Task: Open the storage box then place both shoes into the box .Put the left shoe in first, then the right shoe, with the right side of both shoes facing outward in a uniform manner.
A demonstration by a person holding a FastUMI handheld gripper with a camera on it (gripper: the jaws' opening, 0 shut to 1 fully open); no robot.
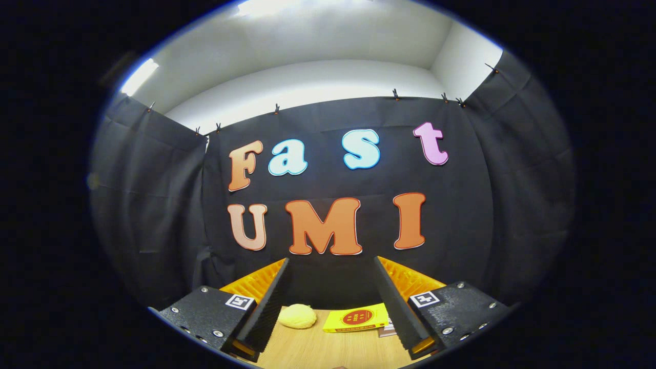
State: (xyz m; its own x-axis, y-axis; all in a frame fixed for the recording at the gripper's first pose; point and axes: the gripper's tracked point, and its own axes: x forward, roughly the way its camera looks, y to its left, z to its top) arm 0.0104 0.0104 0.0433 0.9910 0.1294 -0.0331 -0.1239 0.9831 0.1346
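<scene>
My gripper point(332, 302) is held level and looks toward the booth's black wall. Its two black fingers point(271, 302) with orange backs stand wide apart, open, and hold nothing. Between them I see a strip of wooden table point(328, 346). The storage box and both shoes are outside what I see.
A pale yellow rounded lump point(297, 315) lies on the table just ahead of the left finger. Beside it, toward the right finger, lies a flat yellow packet with a red round mark point(357, 318). A small dark item point(387, 328) peeks out by the right finger.
</scene>
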